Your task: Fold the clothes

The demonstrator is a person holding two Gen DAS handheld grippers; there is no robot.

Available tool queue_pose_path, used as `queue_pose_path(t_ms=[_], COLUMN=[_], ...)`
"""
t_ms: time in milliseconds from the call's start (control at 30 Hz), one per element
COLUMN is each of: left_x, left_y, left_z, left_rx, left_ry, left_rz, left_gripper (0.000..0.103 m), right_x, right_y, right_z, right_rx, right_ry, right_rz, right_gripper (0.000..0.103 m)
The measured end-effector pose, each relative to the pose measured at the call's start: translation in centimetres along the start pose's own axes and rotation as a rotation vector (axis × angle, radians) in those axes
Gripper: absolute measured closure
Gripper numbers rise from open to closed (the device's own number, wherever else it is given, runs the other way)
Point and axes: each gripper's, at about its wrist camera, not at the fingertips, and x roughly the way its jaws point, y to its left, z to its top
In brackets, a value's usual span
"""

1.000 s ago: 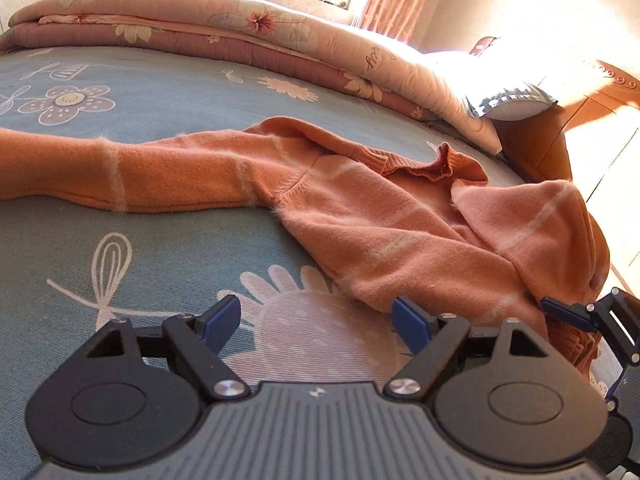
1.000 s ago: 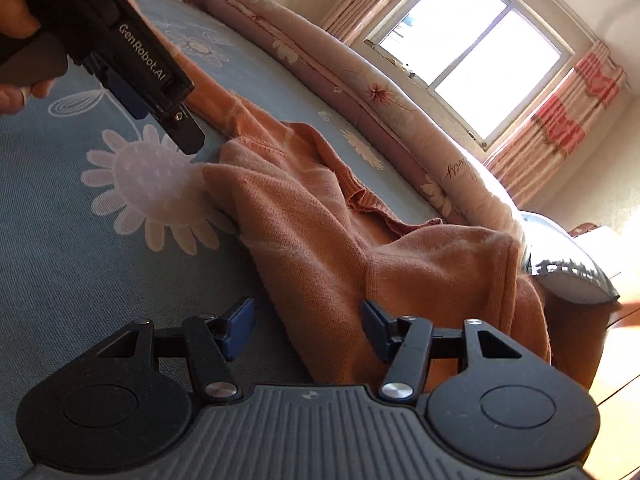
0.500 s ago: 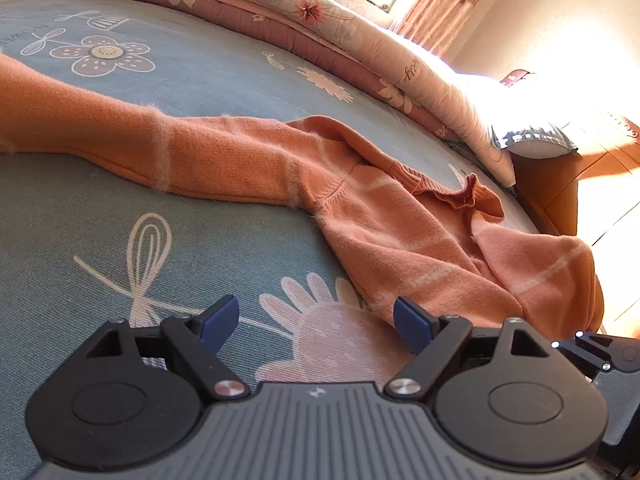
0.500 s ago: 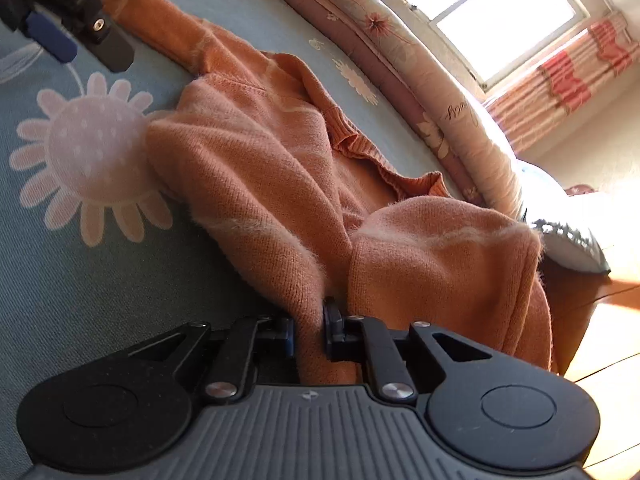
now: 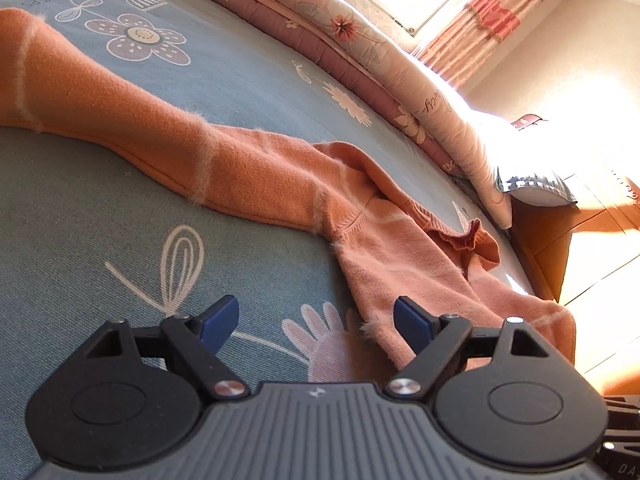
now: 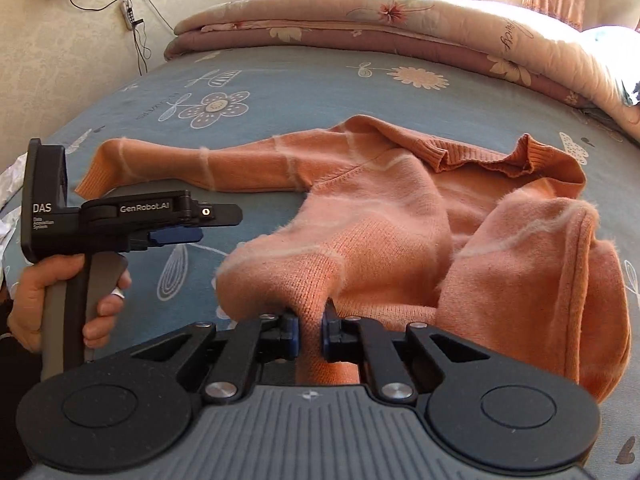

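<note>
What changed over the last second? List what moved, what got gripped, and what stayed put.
The right gripper went from open to shut on the orange sweater, pinching a fold at its near edge and bunching it up. The left gripper swung its view leftward along the sleeve. Unchanged: the left gripper's fingers are open and empty, and the sleeve lies stretched on the blue bedsheet.

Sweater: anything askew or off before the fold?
The orange sweater is bunched, not flat: one sleeve stretches out, the body humps up where the right gripper pinches it. The left gripper is open, holding nothing. No damage visible.
</note>
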Motion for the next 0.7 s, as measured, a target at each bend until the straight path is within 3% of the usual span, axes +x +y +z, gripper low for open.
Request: queue_pose_path(t_ms=[300,367,433,567,700], left_x=[-1.1,-1.2,-1.1,-1.2,-3.2], left_y=[-0.7,-1.3,-1.7,-2.8,-4.4], left_z=[0.2,0.0,-0.2,-0.7,-1.5], left_rx=[0.051,0.085,0.111,0.165,0.259], left_ry=[-0.050,-0.059,-0.060,-0.064,-0.176], left_rz=[-0.054,-0.069,-0.073,-0.078,-0.104], left_gripper=[0.019,0.019,0.019,0.019,0.019], right_x=[2.4,3.5,3.9,1.8,-1.2], right_y=[4.0,4.2,4.2,4.5,3.5], right_z=[-1.1,-1.5,-2.2,-4.1,-5.6], right_rx=[-0.018,-0.014,0.013,-0.002,-0.010], right_ry=[0.055,0.069,0.068,0.001,-0.066], right_rz=[0.130,0.133,0.131,0.098,0.013], right_gripper=[0.090,0.085,0.074,0.073,0.069])
